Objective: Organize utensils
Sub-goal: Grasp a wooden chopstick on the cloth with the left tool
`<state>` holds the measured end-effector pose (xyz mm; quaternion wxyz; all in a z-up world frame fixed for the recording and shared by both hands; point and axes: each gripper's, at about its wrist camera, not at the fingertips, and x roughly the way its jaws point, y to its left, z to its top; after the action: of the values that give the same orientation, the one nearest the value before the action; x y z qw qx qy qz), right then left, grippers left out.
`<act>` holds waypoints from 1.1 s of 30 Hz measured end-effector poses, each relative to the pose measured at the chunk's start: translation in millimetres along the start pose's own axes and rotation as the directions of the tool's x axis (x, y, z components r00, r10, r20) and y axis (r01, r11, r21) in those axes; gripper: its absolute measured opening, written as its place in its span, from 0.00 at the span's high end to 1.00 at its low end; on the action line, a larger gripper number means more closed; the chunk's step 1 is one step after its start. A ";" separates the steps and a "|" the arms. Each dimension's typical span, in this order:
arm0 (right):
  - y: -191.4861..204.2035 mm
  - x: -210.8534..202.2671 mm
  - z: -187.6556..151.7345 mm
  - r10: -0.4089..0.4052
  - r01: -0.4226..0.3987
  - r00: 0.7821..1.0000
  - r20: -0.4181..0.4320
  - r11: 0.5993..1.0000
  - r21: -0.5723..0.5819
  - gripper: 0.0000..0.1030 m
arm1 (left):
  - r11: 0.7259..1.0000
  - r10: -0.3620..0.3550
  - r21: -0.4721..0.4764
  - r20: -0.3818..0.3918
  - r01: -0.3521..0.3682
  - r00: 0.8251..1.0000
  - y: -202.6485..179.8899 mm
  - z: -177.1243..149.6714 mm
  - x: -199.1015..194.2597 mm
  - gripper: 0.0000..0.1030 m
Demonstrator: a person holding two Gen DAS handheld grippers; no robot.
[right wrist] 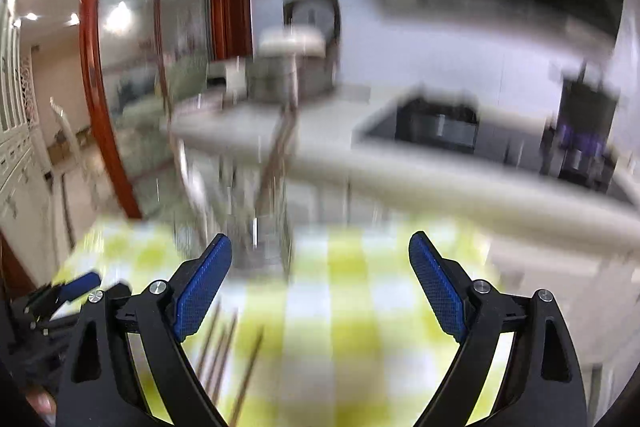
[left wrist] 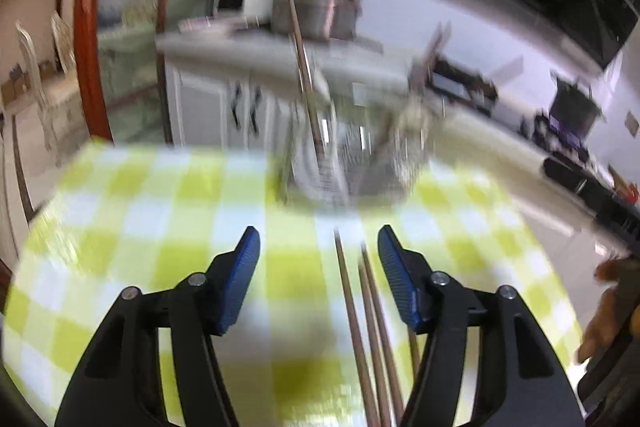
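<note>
Several brown chopsticks [left wrist: 370, 323] lie loose on the green-and-white checked tablecloth [left wrist: 160, 227], between my left gripper's blue pads and closer to the right one. My left gripper [left wrist: 318, 247] is open and hovers above them; nothing is pinched. Beyond it stands a wire utensil holder [left wrist: 348, 155] with chopsticks [left wrist: 306, 75] sticking up from it. In the right wrist view my right gripper [right wrist: 320, 251] is wide open over the cloth [right wrist: 340, 307] with nothing between its pads. The loose chopsticks [right wrist: 224, 351] lie at its lower left, and the holder [right wrist: 248, 211] is ahead, blurred.
A white kitchen counter [left wrist: 248, 51] with a steel pot and a small appliance runs behind the table. A hand [left wrist: 608, 311] shows at the right edge of the left wrist view. The left gripper's blue pad [right wrist: 78, 287] appears at the left of the right wrist view.
</note>
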<state>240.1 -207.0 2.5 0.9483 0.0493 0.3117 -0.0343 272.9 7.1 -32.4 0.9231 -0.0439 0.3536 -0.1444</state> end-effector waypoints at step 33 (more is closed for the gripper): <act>5.0 39.1 -88.1 0.012 -0.027 0.962 -0.274 0.998 -0.052 0.18 | 0.971 0.159 0.218 -0.265 -0.101 0.951 -42.9 -48.3 75.3 0.93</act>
<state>220.1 -193.2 -91.0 0.8973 0.0304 0.4402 -0.0090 284.0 -55.3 -108.8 0.8709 0.0945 0.4664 -0.1230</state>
